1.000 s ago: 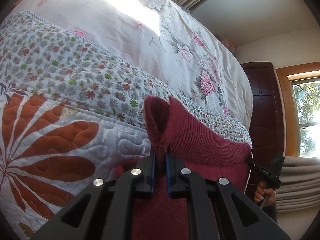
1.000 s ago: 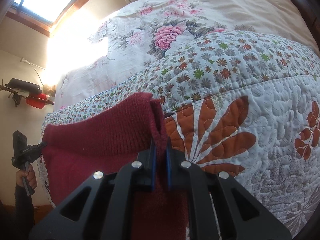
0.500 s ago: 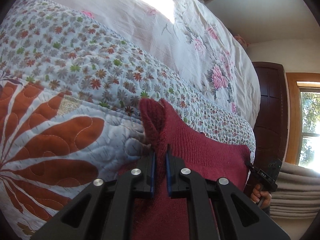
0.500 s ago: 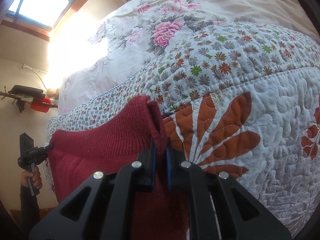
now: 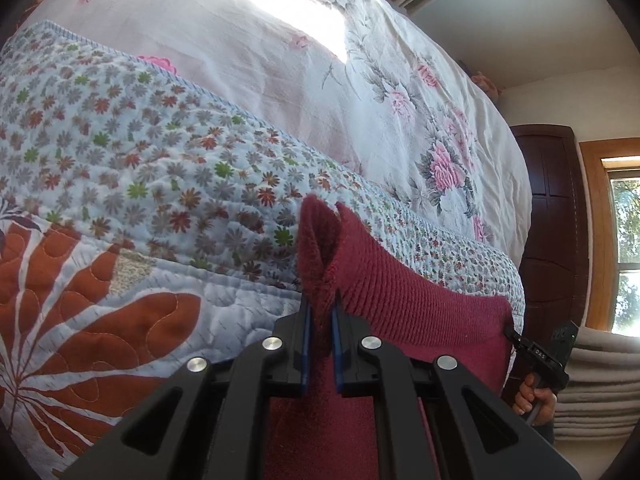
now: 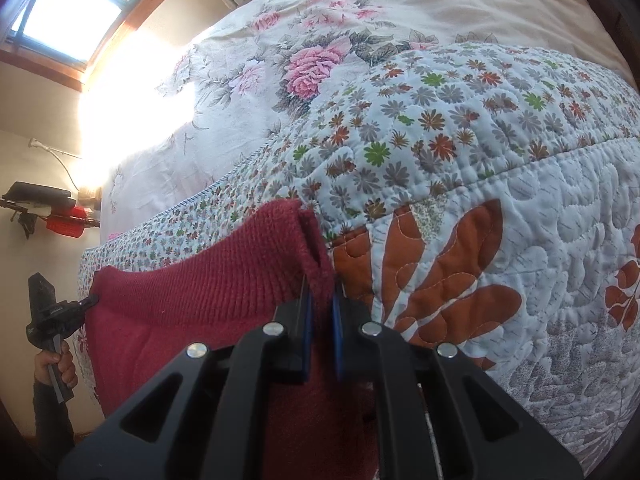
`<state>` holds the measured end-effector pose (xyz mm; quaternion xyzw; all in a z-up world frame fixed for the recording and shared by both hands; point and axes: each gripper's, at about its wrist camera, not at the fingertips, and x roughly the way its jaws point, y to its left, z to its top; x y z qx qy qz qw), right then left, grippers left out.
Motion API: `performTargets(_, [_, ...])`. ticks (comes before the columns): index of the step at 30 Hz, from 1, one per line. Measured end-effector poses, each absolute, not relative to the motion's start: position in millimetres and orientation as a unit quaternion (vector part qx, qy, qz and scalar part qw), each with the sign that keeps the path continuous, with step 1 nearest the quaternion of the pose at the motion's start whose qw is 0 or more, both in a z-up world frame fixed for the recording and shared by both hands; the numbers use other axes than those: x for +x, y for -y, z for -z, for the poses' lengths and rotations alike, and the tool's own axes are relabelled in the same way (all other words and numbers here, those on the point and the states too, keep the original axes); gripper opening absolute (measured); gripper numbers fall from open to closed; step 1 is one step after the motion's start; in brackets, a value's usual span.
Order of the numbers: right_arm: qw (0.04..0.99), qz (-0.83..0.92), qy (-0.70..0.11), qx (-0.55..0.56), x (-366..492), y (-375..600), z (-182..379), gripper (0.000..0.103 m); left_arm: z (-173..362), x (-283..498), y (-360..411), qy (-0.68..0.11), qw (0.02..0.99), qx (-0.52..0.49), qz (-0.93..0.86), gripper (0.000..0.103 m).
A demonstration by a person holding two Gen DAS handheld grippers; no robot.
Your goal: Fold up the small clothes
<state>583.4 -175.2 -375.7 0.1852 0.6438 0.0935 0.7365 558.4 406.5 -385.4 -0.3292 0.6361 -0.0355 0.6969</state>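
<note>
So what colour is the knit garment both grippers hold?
Dark red garment, clearest in the right wrist view.

Knit garment (image 5: 400, 292) spans between left gripper (image 5: 319, 320) and right gripper (image 6: 319, 312), one corner in each, above quilt (image 6: 500, 160) lying on bed, bedspread (image 5: 360, 80) behind quilt, window (image 6: 68, 8) beyond bed.
</note>
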Motion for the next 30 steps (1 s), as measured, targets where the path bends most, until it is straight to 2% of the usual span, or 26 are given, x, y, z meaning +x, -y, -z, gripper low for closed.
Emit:
performTargets(2, [0.734, -0.095, -0.649, 0.176, 581.1, 173.6, 383.2, 0.010, 396.8, 554.3, -407.4, -0.638, 0.693, -0.333, 0.034, 0.010])
performTargets(3, [0.738, -0.098, -0.645, 0.170, 580.1, 172.8, 382.4, 0.011, 397.4, 552.9, -407.1, -0.635, 0.695, -0.335, 0.035, 0.014])
performTargets(5, [0.758, -0.105, -0.623, 0.161, 574.9, 173.0, 370.0, 0.020, 382.5, 547.6, -407.1, -0.625, 0.714, -0.316, 0.024, 0.019])
performTargets(7, [0.787, -0.102, -0.591, 0.147, 563.7, 173.6, 346.5, 0.030, 342.4, 533.9, -399.7, -0.589, 0.769, -0.248, -0.003, 0.041])
performTargets(9, [0.807, -0.120, -0.560, 0.143, 545.8, 169.8, 323.4, 0.030, 302.4, 514.0, -381.6, -0.546, 0.813, -0.202, 0.013, 0.049])
performTargets(11, [0.814, -0.147, -0.546, 0.131, 527.5, 157.6, 313.6, 0.030, 282.0, 499.3, -359.9, -0.521, 0.823, -0.213, 0.079, 0.049])
performTargets(14, [0.796, -0.167, -0.570, 0.112, 515.8, 135.9, 335.8, 0.029, 294.8, 490.9, -321.0, -0.533, 0.820, -0.166, 0.124, 0.049])
performTargets(15, [0.792, -0.162, -0.579, 0.105, 515.1, 132.2, 347.0, 0.029, 310.5, 492.2, -315.0, -0.554, 0.811, -0.148, 0.118, 0.047])
performTargets(18, [0.799, -0.151, -0.570, 0.114, 513.3, 137.8, 362.1, 0.027, 362.2, 493.6, -332.5, -0.595, 0.785, -0.155, 0.078, 0.033])
performTargets(21, [0.809, -0.133, -0.557, 0.128, 498.7, 149.5, 346.5, 0.028, 353.5, 479.0, -349.9, -0.581, 0.789, -0.190, 0.062, 0.029])
performTargets(23, [0.819, -0.160, -0.529, 0.153, 474.9, 153.0, 320.9, 0.028, 322.4, 458.2, -343.8, -0.551, 0.810, -0.186, 0.075, 0.031])
performTargets(26, [0.811, -0.207, -0.523, 0.163, 428.2, 139.6, 304.3, 0.028, 286.8, 410.3, -322.9, -0.503, 0.829, -0.200, 0.141, 0.042])
performTargets(28, [0.796, -0.226, -0.539, 0.155, 401.8, 126.5, 316.9, 0.029, 289.6, 382.3, -301.0, -0.501, 0.831, -0.173, 0.168, 0.042])
performTargets(30, [0.788, -0.223, -0.556, 0.138, 388.4, 120.3, 338.8, 0.025, 313.8, 364.3, -289.8, -0.520, 0.819, -0.162, 0.180, 0.043])
